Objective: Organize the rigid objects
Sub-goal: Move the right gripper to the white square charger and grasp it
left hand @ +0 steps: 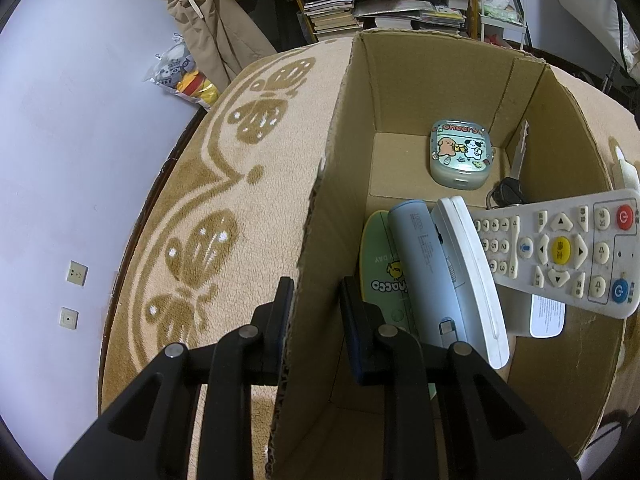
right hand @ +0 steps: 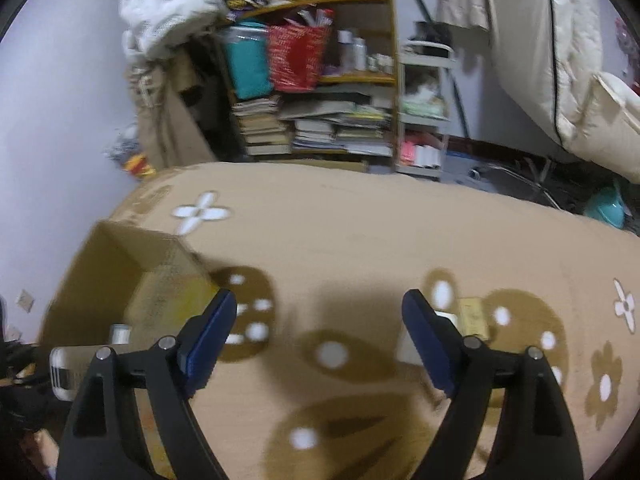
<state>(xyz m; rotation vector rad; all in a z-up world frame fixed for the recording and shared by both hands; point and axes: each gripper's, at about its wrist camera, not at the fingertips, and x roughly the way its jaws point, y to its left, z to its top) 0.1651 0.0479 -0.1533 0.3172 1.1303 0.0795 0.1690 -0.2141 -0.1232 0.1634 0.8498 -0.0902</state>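
- The cardboard box [left hand: 420, 80] sits on a beige rug [left hand: 240, 168] with brown butterfly and flower shapes, and pretty much all the stuff is already inside it.
- In the box's far corner there's a little cartoon case [left hand: 460, 156] that says "cheers", lying flat on the bottom.
- Just beside it, a car key [left hand: 510, 188] leans against the box's right wall, blade pointing up.
- Closer in, a green case [left hand: 380, 256], a grey power bank [left hand: 424, 264] and a white slab-shaped gadget [left hand: 468, 276] stand side by side, touching, all tilted.
- A white TV remote [left hand: 560, 248] lies slanted on top at the right side, buttons up.
- The left gripper [left hand: 316, 312] straddles the box's left wall, one finger outside and one inside. Can't tell if it's actually pinching the cardboard.
- The right gripper [right hand: 320, 340] hangs over bare rug to the right of the box, jaws wide apart, nothing in them. That view's blurry.
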